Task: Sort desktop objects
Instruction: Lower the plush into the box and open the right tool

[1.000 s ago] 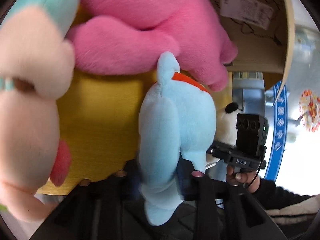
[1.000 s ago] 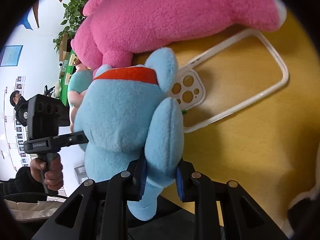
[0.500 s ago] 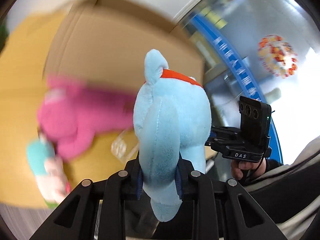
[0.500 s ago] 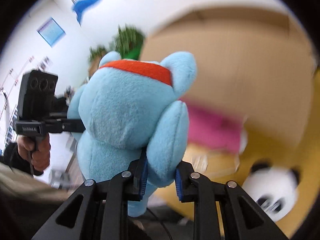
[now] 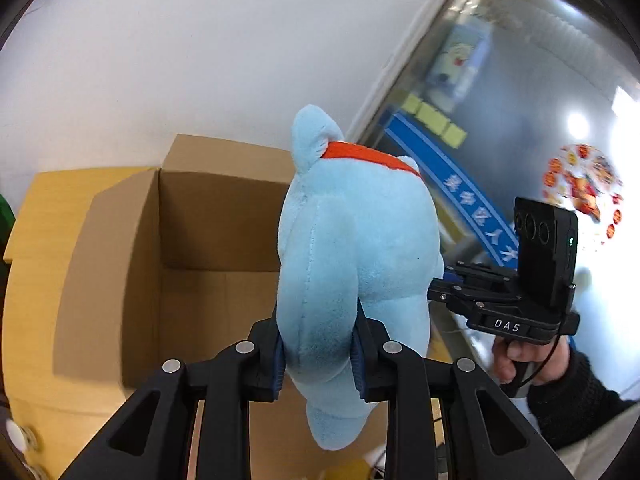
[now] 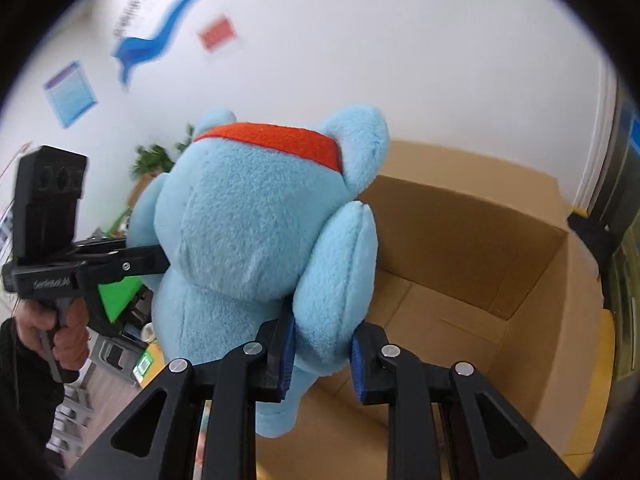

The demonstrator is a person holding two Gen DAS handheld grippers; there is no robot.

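Both grippers clamp one blue plush toy [image 5: 352, 264]: the left gripper [image 5: 318, 354] has its pads pressed into one of the toy's limbs, and the right gripper [image 6: 322, 354] pinches the limb on the opposite side. The toy hangs in the air between them, upright, its long axis vertical, ears and orange headband [image 6: 276, 138] at the top, one leg dangling below the fingers. Its back faces both cameras, so the face is hidden. It is held over the near edge of an open cardboard box [image 5: 192, 240], flaps up, whose brown floor shows beyond it.

In the left wrist view, the other gripper's handle reads "DAS" [image 5: 506, 325]; the writing on the handle in the right wrist view is too blurred to read. Blue strips with white characters on the glass behind are also unreadable. Each gripper is held level by a bare hand [image 5: 520, 360] in a dark sleeve, wrapped around a pistol grip.
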